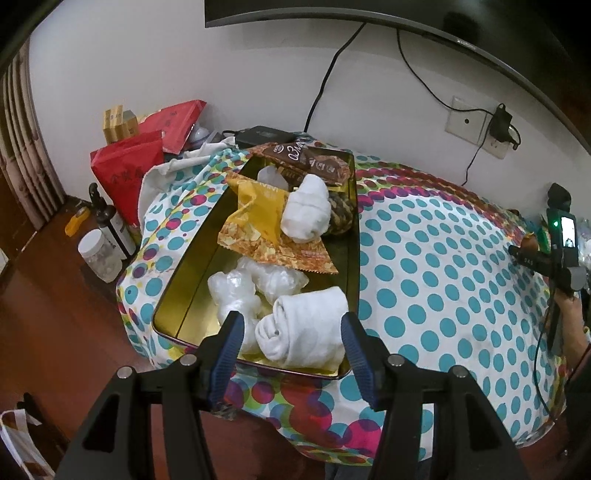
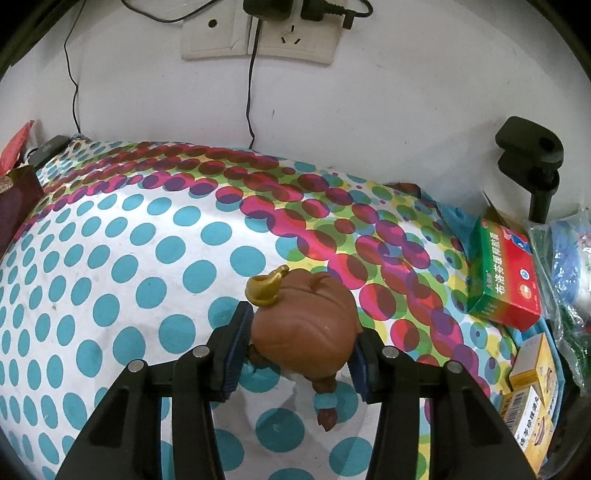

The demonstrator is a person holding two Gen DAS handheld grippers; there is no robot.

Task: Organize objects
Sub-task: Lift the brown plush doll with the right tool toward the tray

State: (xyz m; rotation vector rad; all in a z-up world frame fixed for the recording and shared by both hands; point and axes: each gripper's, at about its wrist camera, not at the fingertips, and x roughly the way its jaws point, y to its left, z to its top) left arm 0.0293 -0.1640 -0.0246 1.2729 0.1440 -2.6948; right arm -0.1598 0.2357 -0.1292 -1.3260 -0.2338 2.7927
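Observation:
A gold tin box (image 1: 177, 273) lies on the dotted cloth and holds two rolled white towels (image 1: 306, 212) (image 1: 306, 328), crumpled clear plastic (image 1: 236, 288), a yellow snack wrapper (image 1: 258, 218) and a brown chocolate pack (image 1: 306, 158). My left gripper (image 1: 293, 332) is open, its jaws either side of the near towel at the box's front end. My right gripper (image 2: 301, 332) is shut on a brown figurine (image 2: 306, 325) with a gold piece (image 2: 267, 286) at its far left, just above the cloth.
Red bags (image 1: 129, 173), a dark bottle (image 1: 110, 221) and a plastic jar (image 1: 99, 254) stand left of the box. A green-red medicine box (image 2: 506, 280) and yellow boxes (image 2: 535, 398) lie at the right. A camera on a stand (image 1: 561, 236) sits far right. Wall sockets (image 2: 258, 33) with cables are behind.

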